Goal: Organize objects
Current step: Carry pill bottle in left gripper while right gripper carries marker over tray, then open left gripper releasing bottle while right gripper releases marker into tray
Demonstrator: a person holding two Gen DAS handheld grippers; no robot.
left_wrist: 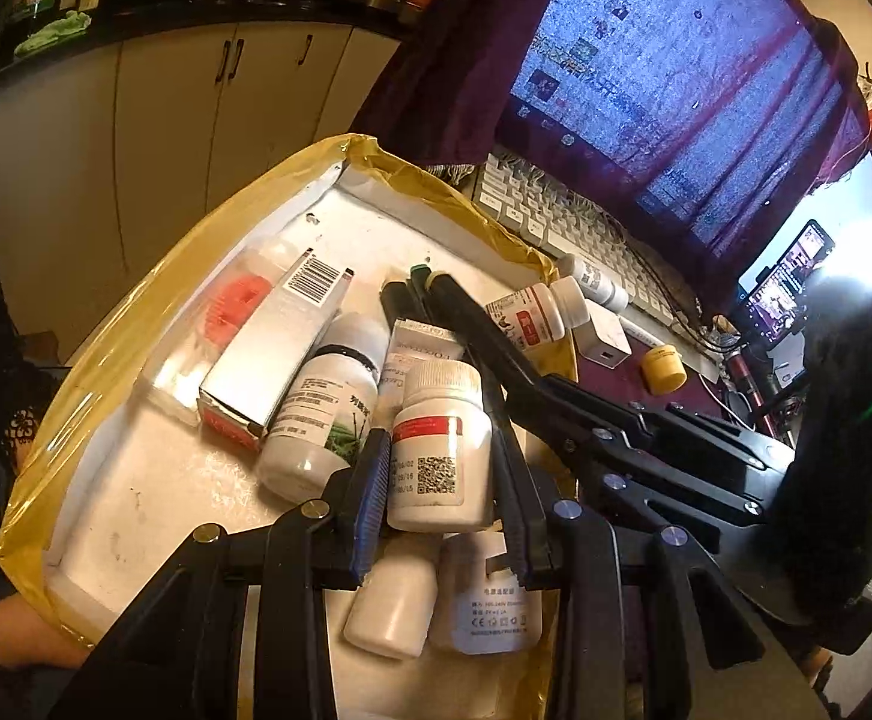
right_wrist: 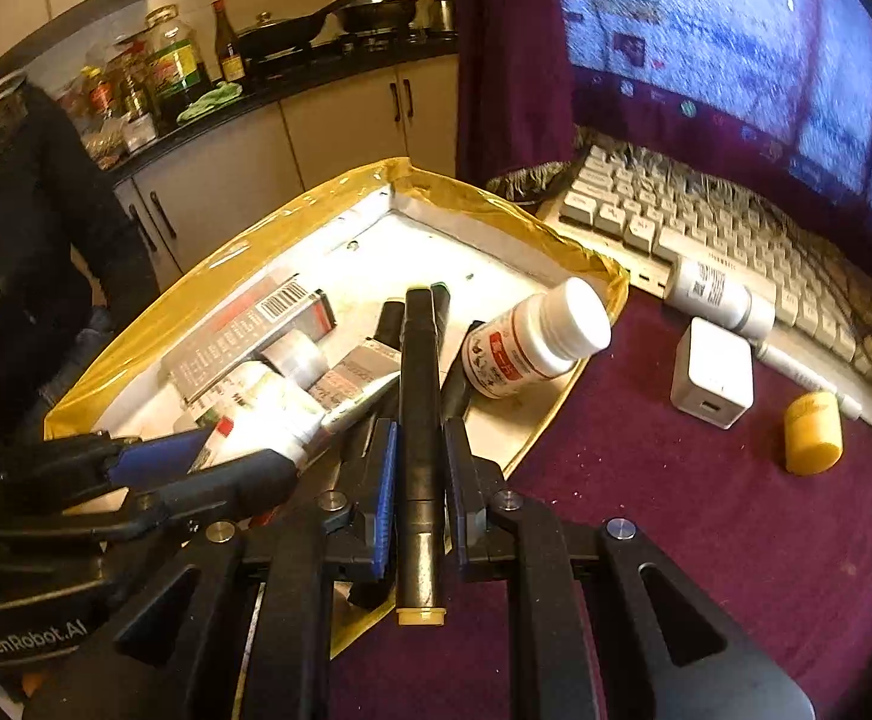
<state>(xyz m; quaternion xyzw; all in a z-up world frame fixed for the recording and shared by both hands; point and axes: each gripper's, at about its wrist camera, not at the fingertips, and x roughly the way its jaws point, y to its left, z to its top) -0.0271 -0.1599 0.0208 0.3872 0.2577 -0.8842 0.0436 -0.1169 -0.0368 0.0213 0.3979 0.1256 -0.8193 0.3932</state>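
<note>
Through my left wrist camera, my left jaws [left_wrist: 445, 480] pinch a white pill bottle [left_wrist: 439, 444] with a red band and a square code on its label, holding it above the yellow-rimmed tray [left_wrist: 105, 324]. Under it lie a second white bottle [left_wrist: 390, 597] and a white power adapter [left_wrist: 490, 594]. At ten o'clock from the held bottle a bigger white bottle with a green plant label [left_wrist: 321, 408] lies next to a long box with a barcode [left_wrist: 282, 348]. At one o'clock another red-labelled bottle [left_wrist: 535, 315] leans on the tray's far rim, and my right tool reaches in from three o'clock with a black marker [left_wrist: 436, 294]. Through my right wrist camera, my right jaws [right_wrist: 420, 480] are pressed onto that black marker [right_wrist: 419, 408], which points to twelve o'clock over the tray [right_wrist: 496, 204], its yellow end [right_wrist: 420, 615] toward the camera. My left jaws [right_wrist: 213, 450] show at nine o'clock with their bottle. On the maroon table [right_wrist: 676, 540] at two o'clock sit a white charger cube [right_wrist: 712, 375], a small yellow jar [right_wrist: 812, 432] and a white bottle [right_wrist: 718, 294] touching the keyboard [right_wrist: 706, 222].
</note>
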